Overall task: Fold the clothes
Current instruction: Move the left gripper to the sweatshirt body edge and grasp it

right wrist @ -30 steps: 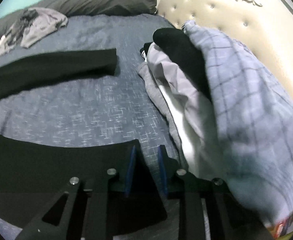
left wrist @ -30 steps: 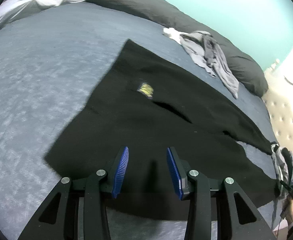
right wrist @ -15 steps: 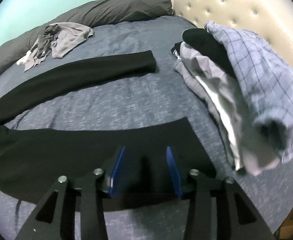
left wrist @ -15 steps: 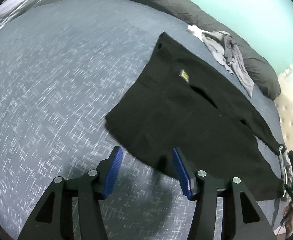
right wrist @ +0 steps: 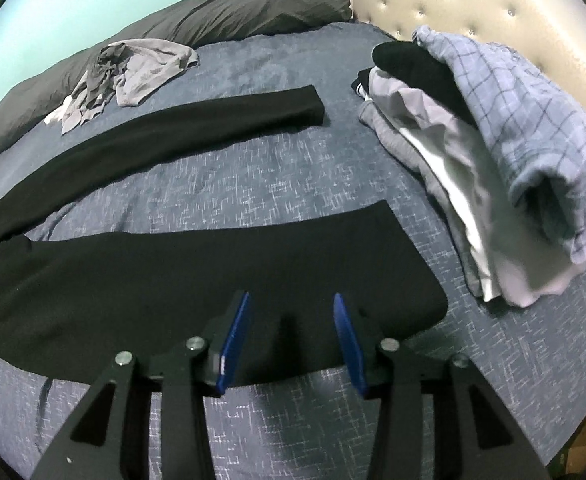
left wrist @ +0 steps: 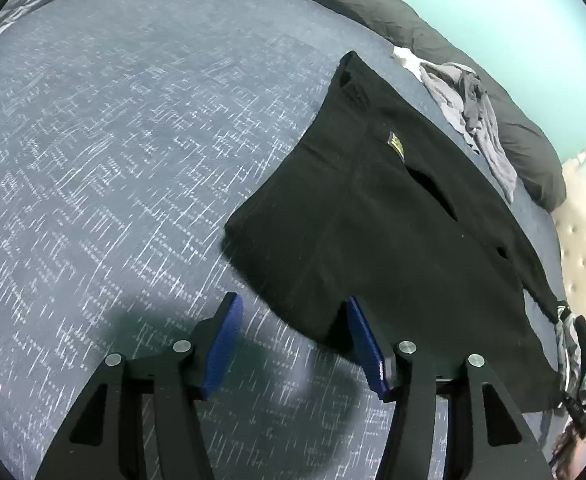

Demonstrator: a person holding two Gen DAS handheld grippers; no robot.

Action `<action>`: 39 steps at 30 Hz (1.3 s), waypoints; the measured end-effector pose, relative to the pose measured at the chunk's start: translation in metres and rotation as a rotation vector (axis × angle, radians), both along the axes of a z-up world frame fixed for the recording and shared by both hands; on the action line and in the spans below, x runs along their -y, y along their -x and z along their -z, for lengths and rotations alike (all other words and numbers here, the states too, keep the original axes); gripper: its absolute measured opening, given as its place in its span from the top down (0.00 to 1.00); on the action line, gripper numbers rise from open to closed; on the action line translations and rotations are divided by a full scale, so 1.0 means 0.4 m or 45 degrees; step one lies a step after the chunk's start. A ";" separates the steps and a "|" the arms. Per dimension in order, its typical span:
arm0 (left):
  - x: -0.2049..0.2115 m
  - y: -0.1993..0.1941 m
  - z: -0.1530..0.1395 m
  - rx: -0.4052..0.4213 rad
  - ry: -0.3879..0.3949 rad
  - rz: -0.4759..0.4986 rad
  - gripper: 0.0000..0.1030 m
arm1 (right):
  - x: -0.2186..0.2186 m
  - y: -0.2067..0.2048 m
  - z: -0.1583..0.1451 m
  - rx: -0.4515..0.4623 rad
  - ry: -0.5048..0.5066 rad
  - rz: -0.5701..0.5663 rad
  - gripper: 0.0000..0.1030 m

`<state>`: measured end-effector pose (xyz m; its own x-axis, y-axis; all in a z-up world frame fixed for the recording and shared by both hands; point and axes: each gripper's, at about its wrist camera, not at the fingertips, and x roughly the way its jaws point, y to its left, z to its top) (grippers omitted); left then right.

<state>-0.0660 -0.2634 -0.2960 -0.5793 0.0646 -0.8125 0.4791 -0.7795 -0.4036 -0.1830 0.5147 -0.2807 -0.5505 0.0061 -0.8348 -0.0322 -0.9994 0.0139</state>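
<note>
Matt black cloth trousers [left wrist: 373,216], woven blue bedspread [left wrist: 113,140]

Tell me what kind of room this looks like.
Most likely a bedroom. The work surface is a bed with a blue patterned bedspread, a long dark pillow along the wall and a tufted cream headboard. Black pants are laid out flat beside a pile of clothes.

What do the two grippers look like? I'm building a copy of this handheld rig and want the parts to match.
Both match. The left gripper and right gripper each have two matte black fingers with triangular cut-outs and round silver bolt heads at the pivots. The inner pads are bright blue and finely ribbed. No cables, labels or sleeves show on either.
</note>
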 end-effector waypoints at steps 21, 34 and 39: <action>-0.006 0.058 0.031 -0.028 -0.022 0.012 0.33 | -0.082 -0.035 0.043 0.058 0.156 0.109 0.57; -0.019 0.065 0.032 -0.026 -0.011 0.058 0.27 | -0.095 -0.047 0.054 0.080 0.186 0.137 0.47; -0.018 0.062 0.031 -0.038 -0.020 0.045 0.27 | -0.095 -0.045 0.056 0.084 0.207 0.150 0.47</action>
